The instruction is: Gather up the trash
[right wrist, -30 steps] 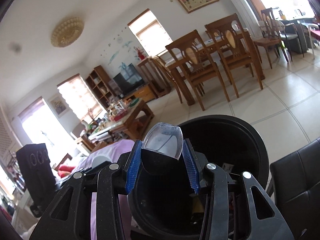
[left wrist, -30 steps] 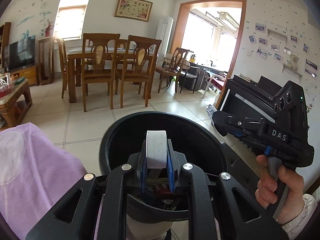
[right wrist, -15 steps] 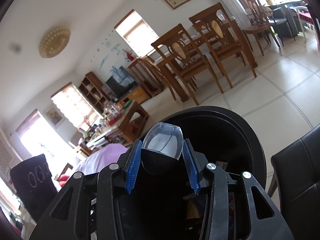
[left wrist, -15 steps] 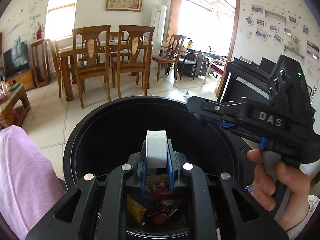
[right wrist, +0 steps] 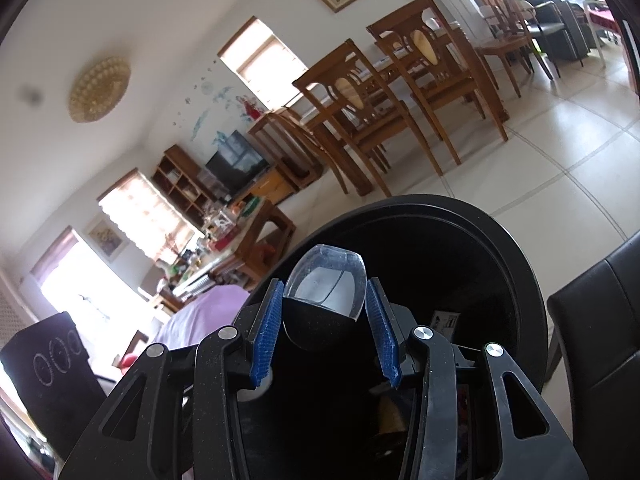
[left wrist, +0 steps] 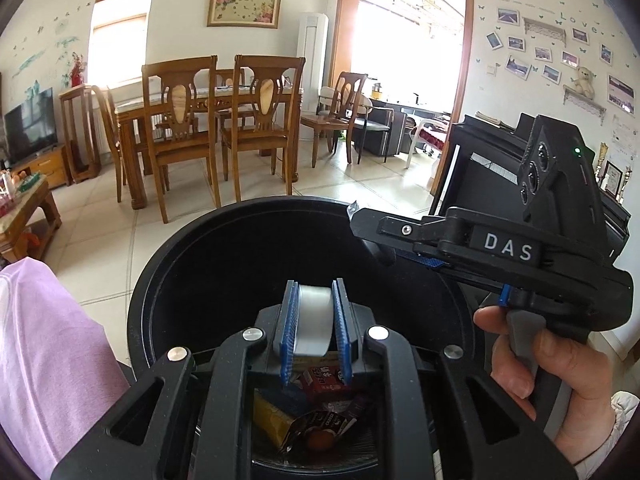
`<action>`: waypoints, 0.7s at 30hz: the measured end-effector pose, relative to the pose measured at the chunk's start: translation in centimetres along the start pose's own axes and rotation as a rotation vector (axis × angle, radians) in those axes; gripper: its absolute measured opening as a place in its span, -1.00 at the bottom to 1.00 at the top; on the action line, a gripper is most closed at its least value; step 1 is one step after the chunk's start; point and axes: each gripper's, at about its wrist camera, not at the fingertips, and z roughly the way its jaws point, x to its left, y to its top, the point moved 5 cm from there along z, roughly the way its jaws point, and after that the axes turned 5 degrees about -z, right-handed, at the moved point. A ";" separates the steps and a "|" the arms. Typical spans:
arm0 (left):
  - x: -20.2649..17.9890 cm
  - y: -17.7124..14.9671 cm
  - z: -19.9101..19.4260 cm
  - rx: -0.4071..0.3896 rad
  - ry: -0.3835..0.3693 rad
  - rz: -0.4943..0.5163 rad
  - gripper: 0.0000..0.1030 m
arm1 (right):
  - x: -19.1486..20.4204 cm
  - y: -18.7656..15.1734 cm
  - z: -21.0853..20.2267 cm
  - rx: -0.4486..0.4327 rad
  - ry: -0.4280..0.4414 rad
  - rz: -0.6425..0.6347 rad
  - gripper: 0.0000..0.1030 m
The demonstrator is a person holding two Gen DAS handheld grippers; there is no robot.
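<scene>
A black round trash bin (left wrist: 240,248) stands right under both grippers, with several wrappers (left wrist: 320,388) at its bottom. My left gripper (left wrist: 314,292) hangs over its mouth. Its jaws are opening, and a white tape roll (left wrist: 314,320) has slipped low between the blue pads (left wrist: 289,320), loose. My right gripper (right wrist: 326,292) is shut on a rounded black piece with a clear dome (right wrist: 324,308), above the bin (right wrist: 500,264). In the left wrist view that right gripper (left wrist: 368,236) reaches over the bin's right rim, held by a hand (left wrist: 540,364).
A purple cloth (left wrist: 44,340) lies left of the bin. A black leather seat (right wrist: 600,320) is at its right. A dark cabinet (left wrist: 480,168) stands behind the right gripper. Wooden dining chairs (left wrist: 180,120) and a coffee table (left wrist: 24,208) stand across the tiled floor.
Both grippers came down closer over the bin's mouth. The left pads have spread a little and the white roll has sunk between them. The right grip is unchanged.
</scene>
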 end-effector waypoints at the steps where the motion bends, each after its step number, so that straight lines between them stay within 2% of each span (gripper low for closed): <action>1: 0.0 0.0 0.0 0.001 0.000 0.001 -0.62 | 0.0 0.0 0.0 -0.002 0.002 0.000 -0.16; 2: 0.0 0.0 0.0 0.002 0.003 0.004 -0.60 | 0.1 0.1 0.0 -0.004 0.005 -0.002 -0.13; 4: -0.2 0.0 0.1 0.002 0.010 0.014 -0.38 | 0.2 0.1 -0.2 -0.011 0.009 -0.003 0.04; 6: -0.2 0.0 -0.1 -0.014 0.035 0.023 0.31 | 0.2 0.2 -0.4 -0.018 0.011 -0.002 0.09; 9: -0.5 0.1 -0.7 -0.053 0.038 0.047 0.48 | 0.3 0.2 -0.5 -0.019 0.014 -0.003 0.17; 11: -0.5 0.1 -0.6 -0.049 0.049 0.054 0.59 | 0.2 0.2 -0.6 -0.026 0.013 0.004 0.38; 13: -0.5 0.1 -0.5 -0.048 0.055 0.058 0.60 | 0.2 0.1 -0.6 -0.022 0.017 0.008 0.41; 15: -0.6 0.2 -0.5 -0.048 0.065 0.059 0.82 | 0.2 0.1 -0.6 -0.021 0.021 0.011 0.51; 19: -0.8 0.3 -0.7 -0.063 0.084 0.075 0.89 | 0.5 0.1 -0.9 -0.025 0.033 0.016 0.69; 21: -0.9 0.3 -0.6 -0.059 0.087 0.079 0.89 | 0.6 0.0 -0.9 -0.021 0.033 0.021 0.70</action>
